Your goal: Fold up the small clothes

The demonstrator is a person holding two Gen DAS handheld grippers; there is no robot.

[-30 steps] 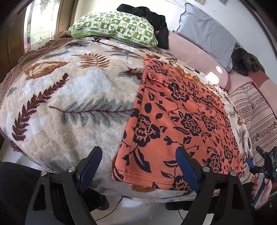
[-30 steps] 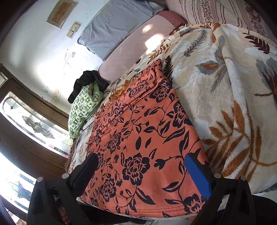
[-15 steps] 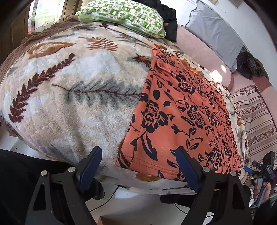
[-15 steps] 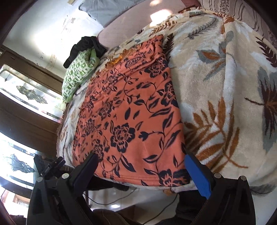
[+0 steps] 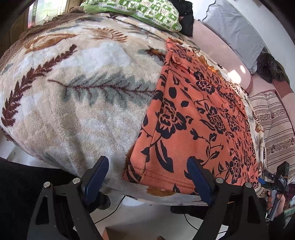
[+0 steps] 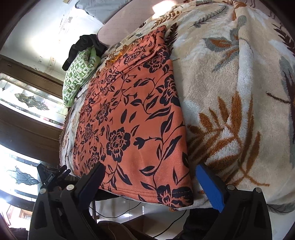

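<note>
While the orange garment (image 5: pixel 199 118) lies flat on the blanket (image 5: pixel 77 96), both grippers' jaws gape, the right's just narrowing.

My left view cuts the green-and-white checked pillow (image 5: pixel 140 13) off at its top edge, and the black crumpled garment (image 5: pixel 186 18) lies half hidden behind it. My other gripper (image 5: pixel 274 182) shows only partly at the right rim, too small to read its jaws.
</note>
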